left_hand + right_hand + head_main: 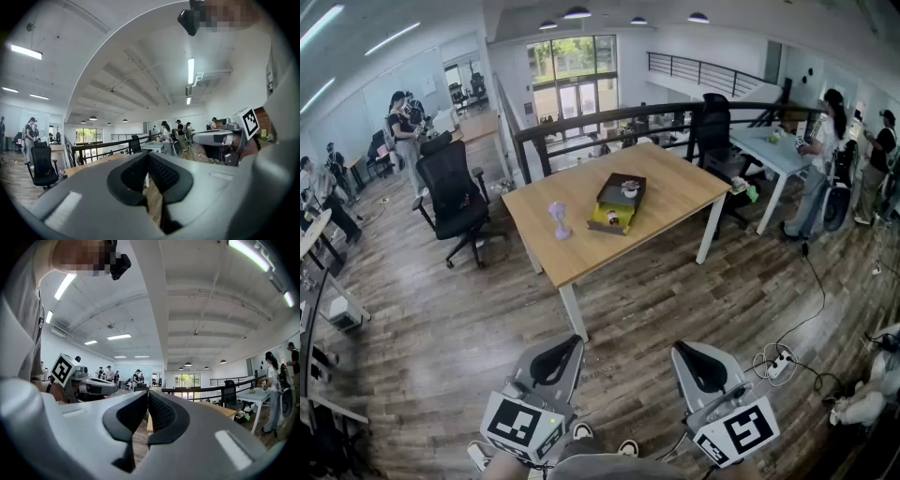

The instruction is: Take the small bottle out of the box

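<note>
Grey left gripper [555,352], black ribbed pads [165,174], marker cube [520,424], seemingly grey shirt [600,467]

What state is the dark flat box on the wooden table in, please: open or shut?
Open: the dark flat box lies with its yellow inside showing in the head view.

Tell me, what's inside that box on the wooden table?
The box holds a pale item at its dark far end and a second item in its yellow near end. Both are too small to identify, and the box's walls hide anything lower down.

Contents of box [598,224] indistinct
</note>
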`<state>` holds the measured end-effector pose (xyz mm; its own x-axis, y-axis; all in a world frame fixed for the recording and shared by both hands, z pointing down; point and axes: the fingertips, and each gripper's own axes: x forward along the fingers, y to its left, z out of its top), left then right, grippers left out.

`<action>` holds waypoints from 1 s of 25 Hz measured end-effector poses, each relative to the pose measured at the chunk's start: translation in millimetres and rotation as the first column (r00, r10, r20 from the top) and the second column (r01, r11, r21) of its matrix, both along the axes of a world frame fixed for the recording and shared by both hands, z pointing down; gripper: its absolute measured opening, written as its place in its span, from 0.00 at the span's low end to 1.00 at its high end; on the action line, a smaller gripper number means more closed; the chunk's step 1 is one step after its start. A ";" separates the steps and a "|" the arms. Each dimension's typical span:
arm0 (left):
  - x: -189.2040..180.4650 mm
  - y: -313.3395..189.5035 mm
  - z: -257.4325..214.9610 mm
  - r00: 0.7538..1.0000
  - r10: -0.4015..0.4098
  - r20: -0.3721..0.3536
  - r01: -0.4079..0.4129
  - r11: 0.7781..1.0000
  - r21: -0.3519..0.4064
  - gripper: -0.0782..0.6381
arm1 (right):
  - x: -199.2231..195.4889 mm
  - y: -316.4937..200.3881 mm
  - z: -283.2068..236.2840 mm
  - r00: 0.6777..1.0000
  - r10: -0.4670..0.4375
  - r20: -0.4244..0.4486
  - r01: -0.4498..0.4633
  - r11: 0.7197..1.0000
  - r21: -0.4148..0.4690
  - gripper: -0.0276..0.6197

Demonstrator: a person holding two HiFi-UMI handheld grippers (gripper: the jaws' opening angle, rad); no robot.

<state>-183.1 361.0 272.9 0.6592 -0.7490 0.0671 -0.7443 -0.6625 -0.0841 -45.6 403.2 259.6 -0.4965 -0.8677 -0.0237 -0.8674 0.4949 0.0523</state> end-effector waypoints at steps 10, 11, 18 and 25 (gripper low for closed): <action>8.1 0.2 -6.6 1.000 0.004 -0.006 -0.004 1.000 0.009 0.11 | 8.3 -2.3 -1.3 0.999 0.010 0.033 -0.009 1.000 -0.011 0.07; 8.5 0.2 -7.3 1.000 0.003 -0.007 -0.003 1.000 0.011 0.11 | 8.8 -1.8 -1.5 0.999 0.011 0.031 -0.010 1.000 -0.010 0.07; 19.0 1.8 -13.1 1.000 0.008 -0.005 -0.008 1.000 0.029 0.11 | 20.9 0.7 -3.8 0.999 0.031 0.024 -0.031 1.000 0.000 0.07; 18.7 4.9 -23.4 0.998 -0.051 -0.046 0.055 0.995 0.083 0.12 | 32.9 5.6 -4.4 0.998 0.043 0.040 -0.043 0.999 0.013 0.07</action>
<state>-164.4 365.9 249.5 0.6194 -0.7846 -0.0254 -0.7822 -0.6141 -0.1046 -12.7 408.8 255.1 -0.4570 -0.8878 -0.0549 -0.8894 0.4564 0.0237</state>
